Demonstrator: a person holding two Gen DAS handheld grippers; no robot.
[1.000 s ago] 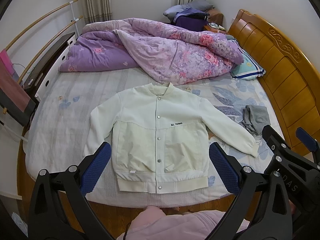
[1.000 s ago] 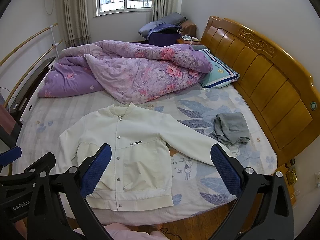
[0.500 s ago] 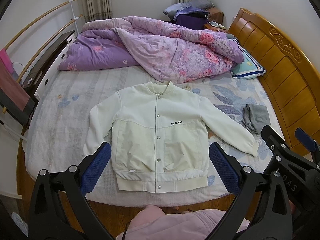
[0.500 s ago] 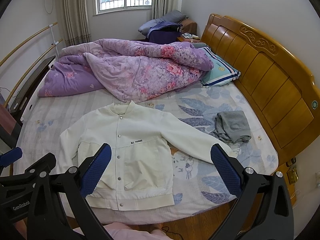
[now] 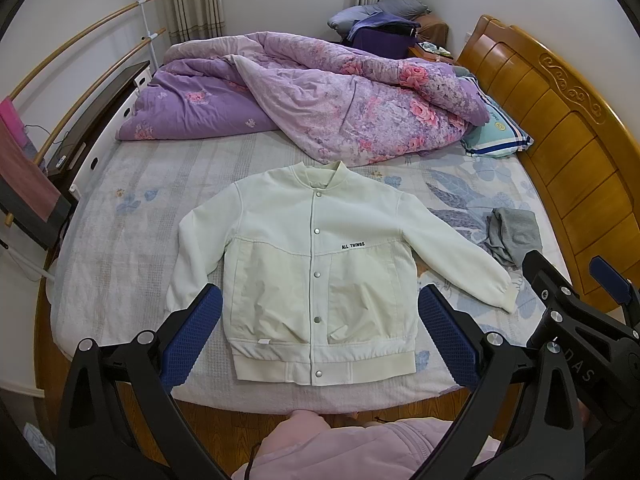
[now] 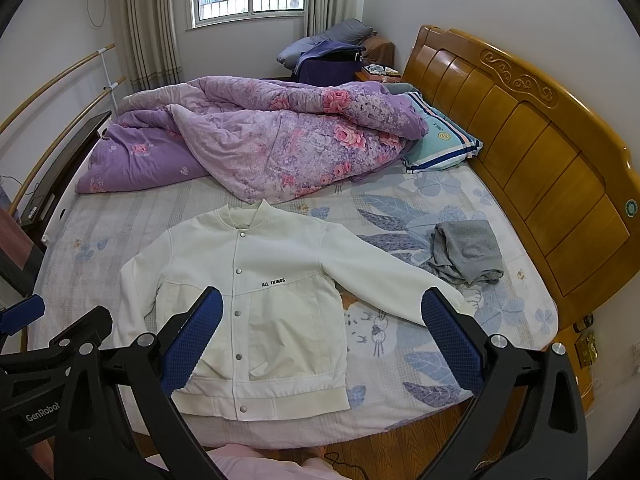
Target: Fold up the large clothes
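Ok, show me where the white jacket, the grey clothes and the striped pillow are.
white jacket (image 5: 312, 280), left wrist view, chest front.
grey clothes (image 6: 468, 250), right wrist view, top of the pile.
striped pillow (image 6: 440, 142), right wrist view, teal face.

Left gripper (image 5: 318, 330) fingers spread wide, right gripper (image 6: 322, 330) likewise — both empty

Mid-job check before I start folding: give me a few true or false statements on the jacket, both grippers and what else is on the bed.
1. The white jacket lies flat, front up, snaps closed. True.
2. The left gripper is shut on the hem. False: it is open, holding nothing.
3. A grey garment lies crumpled near the jacket's outstretched sleeve. True.
4. The purple quilt covers the jacket's collar. False: it is bunched behind the collar, not over it.
5. The right gripper is open. True.
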